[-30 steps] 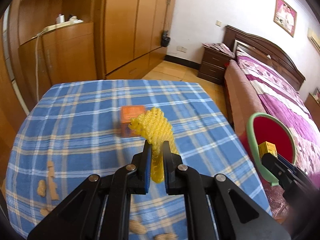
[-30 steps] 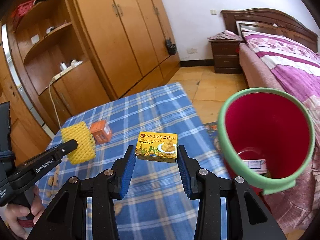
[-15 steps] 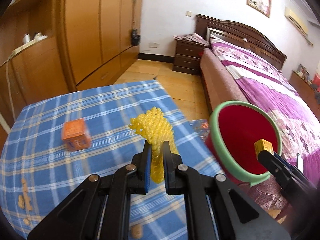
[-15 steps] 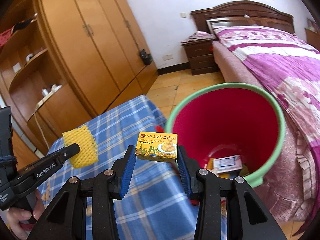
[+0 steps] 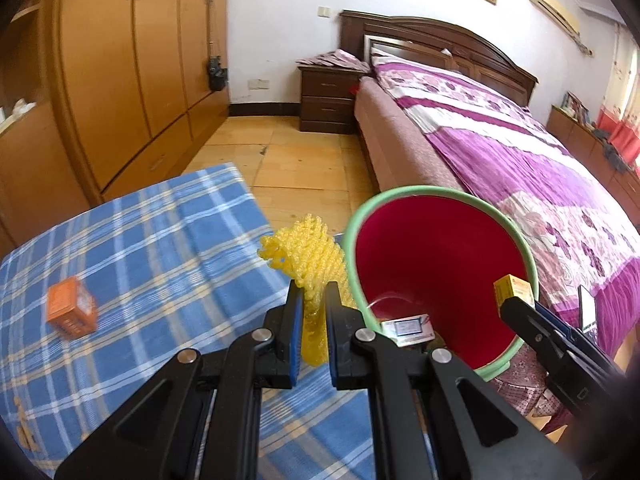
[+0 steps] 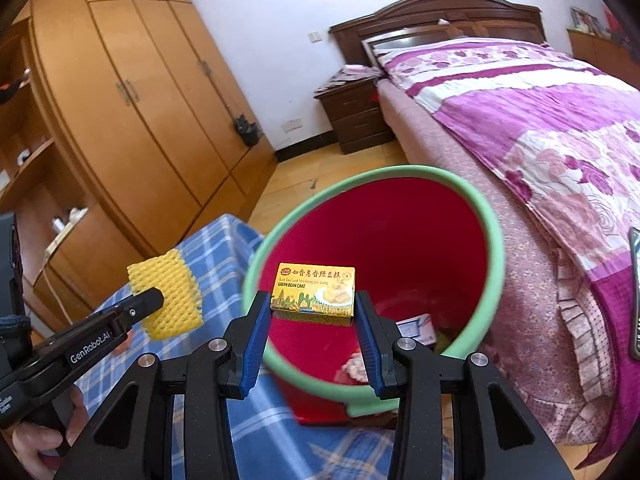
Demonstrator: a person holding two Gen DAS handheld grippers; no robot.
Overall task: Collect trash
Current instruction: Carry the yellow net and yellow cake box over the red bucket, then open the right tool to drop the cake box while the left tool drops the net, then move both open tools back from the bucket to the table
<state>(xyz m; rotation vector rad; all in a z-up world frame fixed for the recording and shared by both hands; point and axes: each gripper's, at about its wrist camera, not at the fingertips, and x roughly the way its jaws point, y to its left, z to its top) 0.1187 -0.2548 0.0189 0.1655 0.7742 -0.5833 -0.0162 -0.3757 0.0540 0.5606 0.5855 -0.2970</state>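
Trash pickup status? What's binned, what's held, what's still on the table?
Done: some wrappers already lie in the bin. In hand: left gripper clamps the yellow foam net, right gripper holds the cake box over the bin mouth. Left: orange box and scraps on the table.

left gripper: black plastic frame, blue ribbed pads, silver screws, white "GenRobot.AI" lettering
right gripper: same black frame, blue pads, silver screws
sleeve: dark blue cuff
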